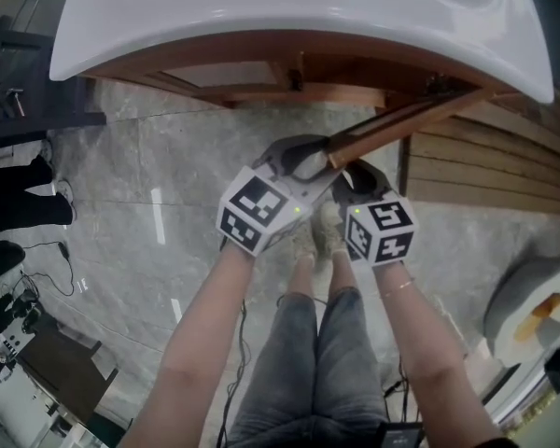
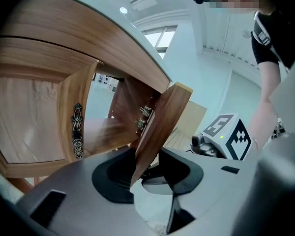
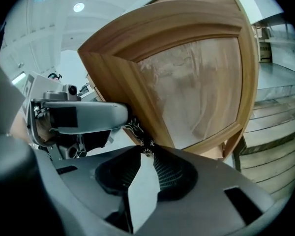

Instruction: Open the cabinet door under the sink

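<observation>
Wooden cabinet door under the white basin sink already stands swung wide open. Your left gripper clamps its edge, your right gripper pinches its ornate metal handle; little remains.

Floor was glossy grey marble-look tile with light streaks on it. Vanity cabinet stood on it, under the white sink. One wooden leg showed in the right gripper view, its foot hidden. Right of the cabinet, wooden slats butted up against the tile. The person's feet were planted on the tile in front of the cabinet. At the left edge, black cables trailed over the tile near two dark shapes, too cut off to identify. Lower right, a round grey object sat on the floor; couldn't tell what it was.
</observation>
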Demonstrator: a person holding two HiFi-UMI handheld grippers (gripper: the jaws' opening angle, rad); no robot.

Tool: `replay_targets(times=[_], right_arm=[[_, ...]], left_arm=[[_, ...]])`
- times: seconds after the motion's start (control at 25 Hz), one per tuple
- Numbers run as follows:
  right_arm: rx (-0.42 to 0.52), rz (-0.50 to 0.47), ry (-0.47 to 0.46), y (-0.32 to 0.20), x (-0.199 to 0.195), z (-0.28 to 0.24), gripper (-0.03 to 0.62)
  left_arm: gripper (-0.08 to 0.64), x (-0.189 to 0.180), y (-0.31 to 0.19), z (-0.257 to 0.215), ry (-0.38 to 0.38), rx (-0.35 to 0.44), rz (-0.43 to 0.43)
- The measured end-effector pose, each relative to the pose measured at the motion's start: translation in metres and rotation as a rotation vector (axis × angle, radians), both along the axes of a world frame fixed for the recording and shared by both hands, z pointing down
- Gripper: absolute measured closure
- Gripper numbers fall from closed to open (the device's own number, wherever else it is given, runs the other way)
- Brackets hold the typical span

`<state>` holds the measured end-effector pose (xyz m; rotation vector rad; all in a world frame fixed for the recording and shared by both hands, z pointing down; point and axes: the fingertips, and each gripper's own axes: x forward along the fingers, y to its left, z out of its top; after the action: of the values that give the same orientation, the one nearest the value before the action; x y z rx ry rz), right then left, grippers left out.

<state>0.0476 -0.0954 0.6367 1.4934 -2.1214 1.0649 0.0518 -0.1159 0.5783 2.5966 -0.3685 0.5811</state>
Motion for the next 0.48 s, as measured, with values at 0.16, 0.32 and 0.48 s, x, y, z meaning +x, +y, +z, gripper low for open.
replay_targets(times=[0.16,0.32,0.48], right_arm=[[0.001,0.020,-0.012,0.009,0.003,0.001,0.506],[0.000,-0.003,-0.028,0.021,0.007,0.001,0.506],[-0.017,-0.012,-0.061,0.029,0.012,0.003,0.506]], left_arm=[[0.405,0.001,0.008,0.000,0.004,-0.008,-0.002],[0.408,0.004,0.020,0.000,0.010,-0.032,0.018],[0.410,0.007,0.030,-0.001,0.024,-0.053,0.033]])
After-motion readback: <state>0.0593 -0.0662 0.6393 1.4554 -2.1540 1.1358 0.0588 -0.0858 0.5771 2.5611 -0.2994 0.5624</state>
